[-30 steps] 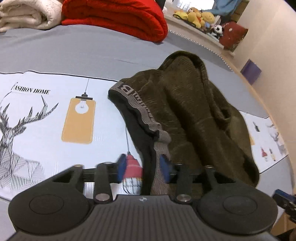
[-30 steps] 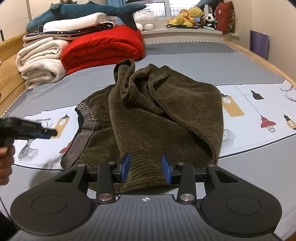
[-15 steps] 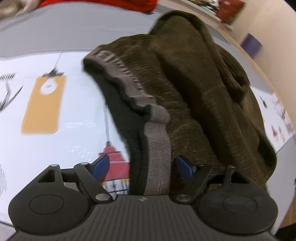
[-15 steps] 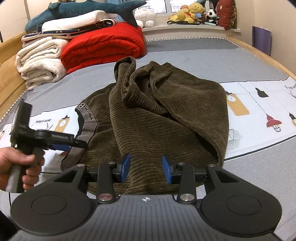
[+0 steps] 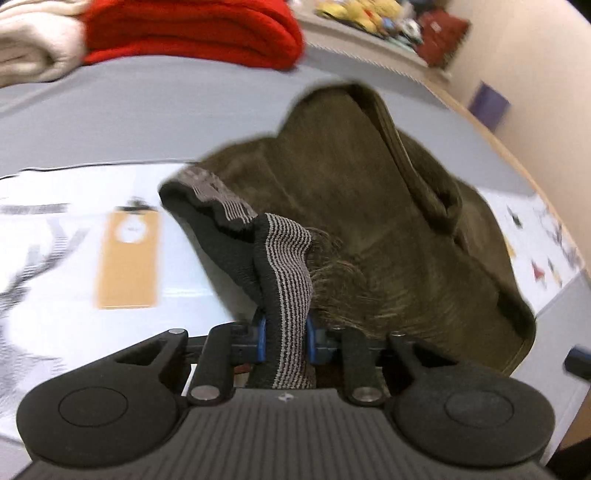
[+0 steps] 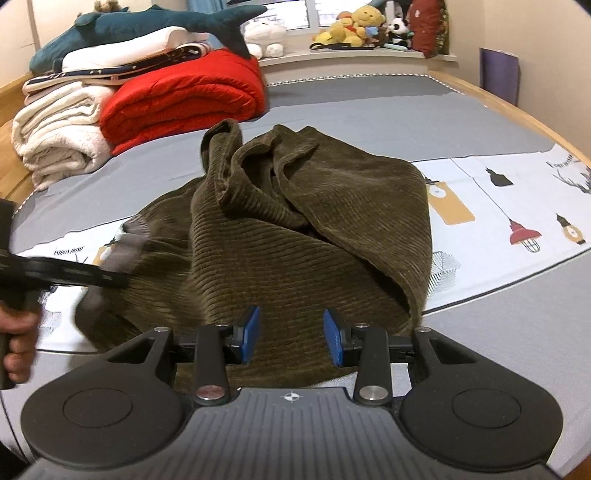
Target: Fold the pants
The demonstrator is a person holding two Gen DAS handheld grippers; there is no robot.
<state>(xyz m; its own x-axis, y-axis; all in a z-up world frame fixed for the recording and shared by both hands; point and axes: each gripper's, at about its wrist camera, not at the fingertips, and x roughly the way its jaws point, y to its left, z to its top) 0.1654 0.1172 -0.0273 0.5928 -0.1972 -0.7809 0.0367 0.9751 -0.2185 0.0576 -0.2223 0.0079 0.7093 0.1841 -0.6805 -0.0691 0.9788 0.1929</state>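
Pants (image 6: 295, 236) — crumpled, waistband (image 5: 288, 280) toward left tool (image 5: 284, 341).

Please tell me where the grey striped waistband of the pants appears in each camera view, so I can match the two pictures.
Left wrist: waistband low centre, between the closing left gripper pads.
Right wrist: blurred grey band at left, by that gripper's tip.
Shared landmark: red blanket, at the top in both.

**Item count**

One pair of pants (image 6: 295, 229), olive corduroy. Two grippers: left gripper (image 5: 284, 338), right gripper (image 6: 291, 338). One red quilt (image 6: 184, 99) far left, one cream blanket (image 6: 59, 144) beside it. One shark plush (image 6: 147, 26). One hand (image 6: 16, 339) visible near left. Windowsill toys too small to count.
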